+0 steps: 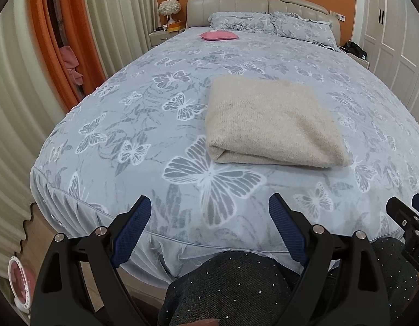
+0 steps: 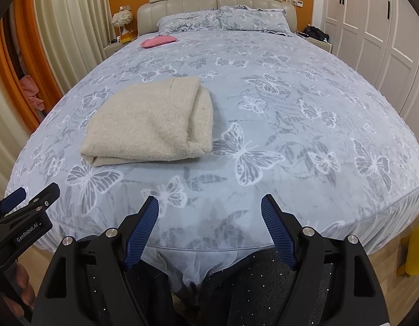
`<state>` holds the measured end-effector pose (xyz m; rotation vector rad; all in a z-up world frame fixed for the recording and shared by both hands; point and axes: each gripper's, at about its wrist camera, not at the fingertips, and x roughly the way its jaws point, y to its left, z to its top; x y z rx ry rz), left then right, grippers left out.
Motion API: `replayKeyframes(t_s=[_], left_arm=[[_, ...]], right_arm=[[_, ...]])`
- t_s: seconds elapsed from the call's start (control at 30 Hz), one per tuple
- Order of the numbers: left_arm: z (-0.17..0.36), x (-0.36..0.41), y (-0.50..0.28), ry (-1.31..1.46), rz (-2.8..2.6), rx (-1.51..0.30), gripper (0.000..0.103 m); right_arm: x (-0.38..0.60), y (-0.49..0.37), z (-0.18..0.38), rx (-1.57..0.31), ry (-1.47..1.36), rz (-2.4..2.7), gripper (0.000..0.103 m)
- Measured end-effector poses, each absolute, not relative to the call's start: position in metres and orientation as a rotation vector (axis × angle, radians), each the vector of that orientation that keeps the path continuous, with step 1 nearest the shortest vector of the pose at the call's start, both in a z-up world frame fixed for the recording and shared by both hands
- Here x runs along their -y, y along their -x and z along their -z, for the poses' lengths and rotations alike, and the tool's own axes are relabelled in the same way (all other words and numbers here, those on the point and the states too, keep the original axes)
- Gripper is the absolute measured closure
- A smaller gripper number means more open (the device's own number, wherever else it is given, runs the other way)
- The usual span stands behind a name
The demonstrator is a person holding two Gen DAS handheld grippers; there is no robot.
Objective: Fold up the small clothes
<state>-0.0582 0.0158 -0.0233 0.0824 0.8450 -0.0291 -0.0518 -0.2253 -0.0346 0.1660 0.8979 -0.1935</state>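
A beige knitted garment (image 1: 272, 122) lies folded into a thick rectangle on the bed's near half; it also shows in the right wrist view (image 2: 152, 123). My left gripper (image 1: 209, 203) is open and empty, held over the bed's foot edge, well short of the garment. My right gripper (image 2: 209, 202) is open and empty too, over the foot edge, with the garment ahead to its left. The right gripper's tip shows at the left wrist view's right edge (image 1: 407, 214); the left gripper shows at the right wrist view's left edge (image 2: 27, 198).
The bed (image 1: 144, 125) has a grey-blue butterfly cover, pillows (image 1: 274, 23) at the headboard and a small pink cushion (image 1: 219, 35). Curtains hang at left, white wardrobes (image 2: 378, 32) stand at right. A nightstand with a lamp (image 1: 168, 8) is at the back left. My legs are below the grippers.
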Motion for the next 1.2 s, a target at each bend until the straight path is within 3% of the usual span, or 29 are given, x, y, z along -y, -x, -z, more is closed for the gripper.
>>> replayKeyframes(t_s=[1.2], left_arm=[[0.0219, -0.0072, 0.0638, -0.125, 0.051, -0.821, 0.017]], right_arm=[[0.2244, 0.0547, 0.0406, -0.907, -0.169, 0.191, 0.028]])
